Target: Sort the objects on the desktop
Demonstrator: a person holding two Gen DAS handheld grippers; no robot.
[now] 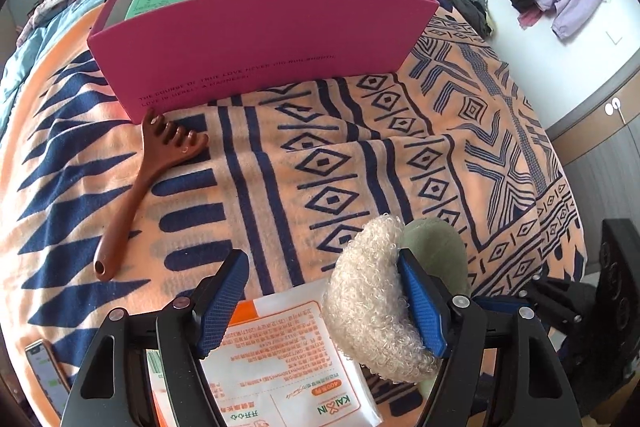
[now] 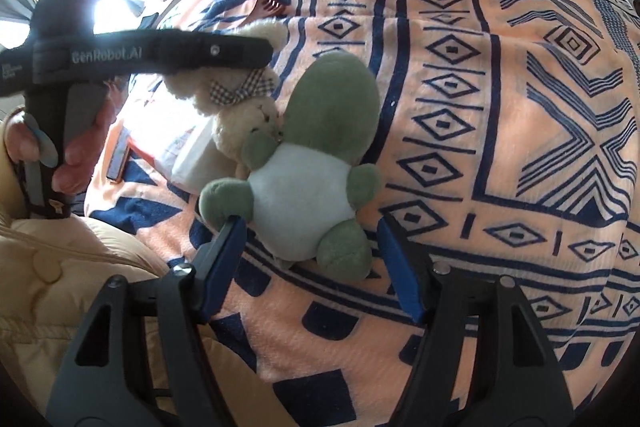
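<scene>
Right claw (image 2: 310,263) spread, green plush (image 2: 308,163) between its tips

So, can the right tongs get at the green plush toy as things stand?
Probably yes. The right tongs are open, with the green plush toy lying directly ahead, its feet between the fingers. The cream bear touches its head, but nothing blocks the approach.
</scene>
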